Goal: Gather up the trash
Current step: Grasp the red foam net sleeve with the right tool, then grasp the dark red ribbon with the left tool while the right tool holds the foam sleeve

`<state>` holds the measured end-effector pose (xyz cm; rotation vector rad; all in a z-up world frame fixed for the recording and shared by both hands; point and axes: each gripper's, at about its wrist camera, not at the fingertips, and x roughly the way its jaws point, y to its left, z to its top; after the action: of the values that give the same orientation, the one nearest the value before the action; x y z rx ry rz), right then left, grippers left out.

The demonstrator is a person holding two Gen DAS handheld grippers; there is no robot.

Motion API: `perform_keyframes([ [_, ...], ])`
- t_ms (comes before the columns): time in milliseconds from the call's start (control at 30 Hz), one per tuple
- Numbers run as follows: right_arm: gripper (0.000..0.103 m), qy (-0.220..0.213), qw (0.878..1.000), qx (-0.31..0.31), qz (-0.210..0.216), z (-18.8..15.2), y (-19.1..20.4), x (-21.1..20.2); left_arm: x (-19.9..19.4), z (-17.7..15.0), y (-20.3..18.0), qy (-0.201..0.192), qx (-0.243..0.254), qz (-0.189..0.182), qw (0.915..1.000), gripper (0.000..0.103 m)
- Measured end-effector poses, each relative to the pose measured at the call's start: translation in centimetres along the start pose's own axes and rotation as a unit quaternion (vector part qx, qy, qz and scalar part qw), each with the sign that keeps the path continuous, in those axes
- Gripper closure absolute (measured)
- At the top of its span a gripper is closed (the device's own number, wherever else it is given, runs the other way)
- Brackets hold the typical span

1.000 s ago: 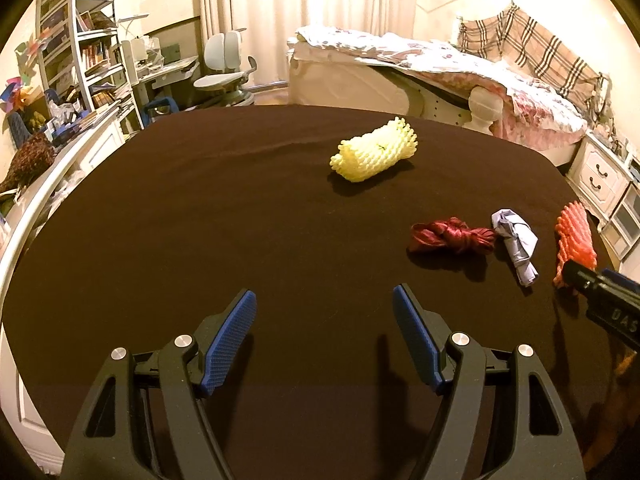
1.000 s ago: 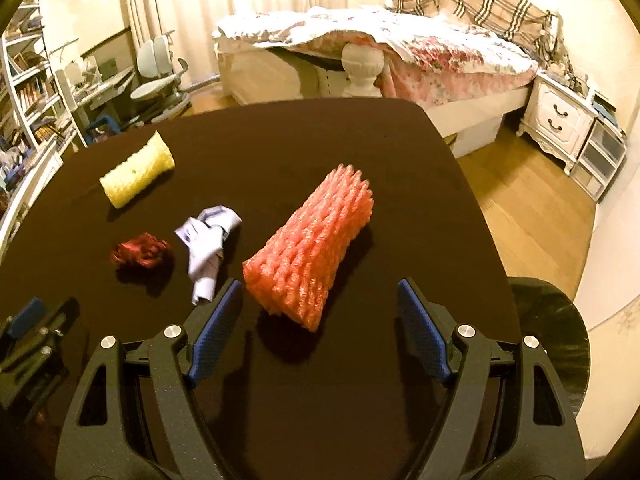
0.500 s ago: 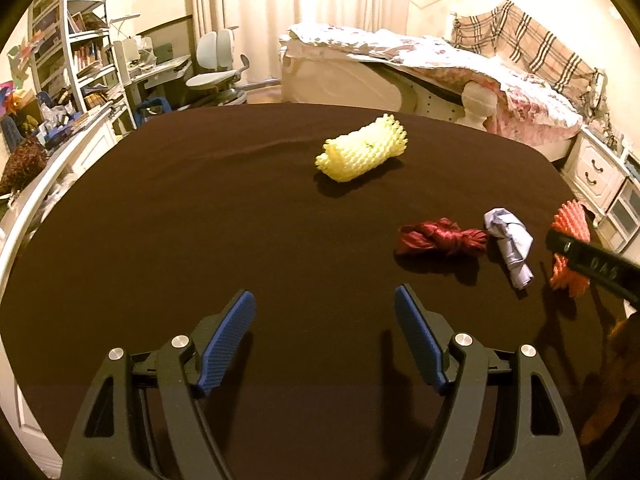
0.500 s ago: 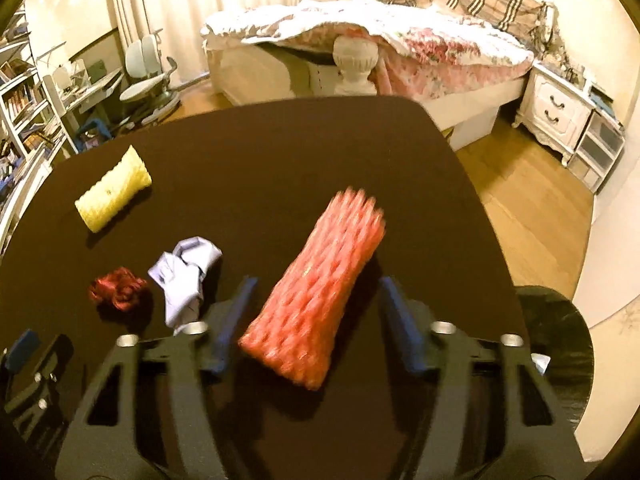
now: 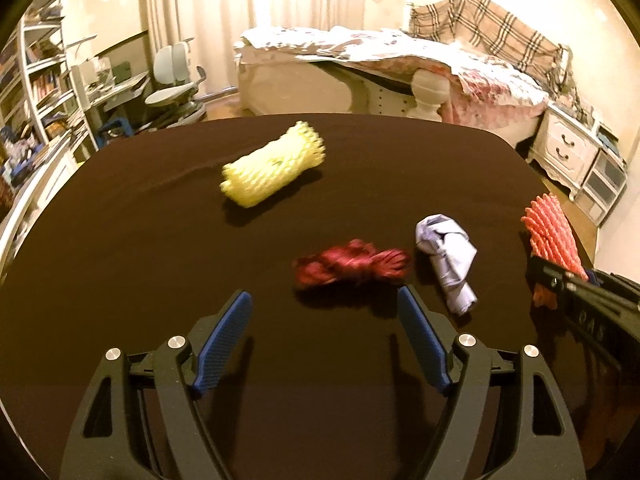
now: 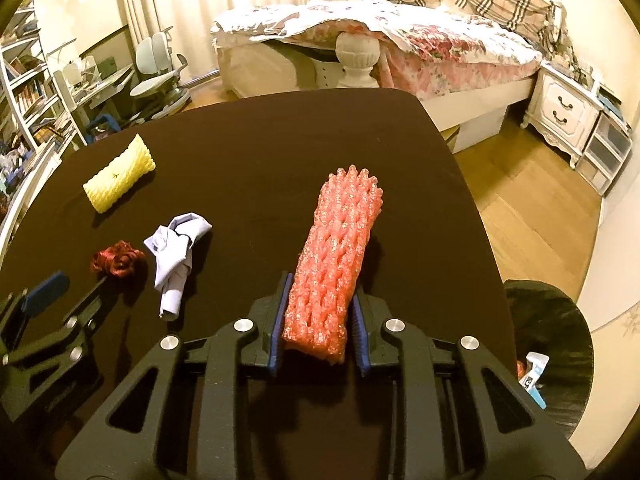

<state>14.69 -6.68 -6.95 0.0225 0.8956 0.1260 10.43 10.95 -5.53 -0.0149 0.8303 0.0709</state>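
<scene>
Closing since a second ago, right gripper (image 6: 318, 320) clamps pink foam net (image 6: 338, 256) between its fingers, apparently lifted; left gripper (image 5: 324, 316) hovers wide open, empty.

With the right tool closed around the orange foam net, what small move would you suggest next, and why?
Probably lift the orange foam net off the table and swing it right toward the black bin; the right tool already grips its near end.
</scene>
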Motion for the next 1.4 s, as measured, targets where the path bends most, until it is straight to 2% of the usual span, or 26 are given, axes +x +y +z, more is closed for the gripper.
perform_keyframes([
  [200,0.077,-0.003,1.0,-0.011,0.0,-0.2,0.3,0.0,1.2,1.0,-0.3,0.007,-0.001,-0.002,1.0,0.027],
  [333,0.077,-0.003,1.0,-0.015,0.003,-0.2,0.3,0.1,1.7,1.4,0.1,0.013,-0.008,-0.017,0.9997,0.028],
  [367,0.077,-0.004,1.0,-0.015,0.004,-0.3,0.3,0.0,1.7,1.4,0.2,0.015,-0.01,-0.022,0.9996,0.037],
  [533,0.077,-0.004,1.0,-0.012,0.01,-0.4,0.1,-0.2,1.7,1.0,0.0,0.02,0.003,-0.035,0.9992,0.053],
  [667,0.077,-0.004,1.0,-0.012,0.012,-0.6,0.0,-0.4,1.2,0.7,-0.2,0.013,0.01,-0.034,0.9993,0.064],
  [767,0.078,-0.005,1.0,-0.011,0.013,-0.9,-0.1,-0.8,1.0,0.6,0.1,0.011,0.003,-0.039,0.9992,0.068],
  [1400,0.078,-0.012,1.0,-0.017,0.018,-4.2,-0.3,-4.1,-2.4,-2.2,-0.3,-0.006,-0.008,-0.041,0.9991,0.071],
])
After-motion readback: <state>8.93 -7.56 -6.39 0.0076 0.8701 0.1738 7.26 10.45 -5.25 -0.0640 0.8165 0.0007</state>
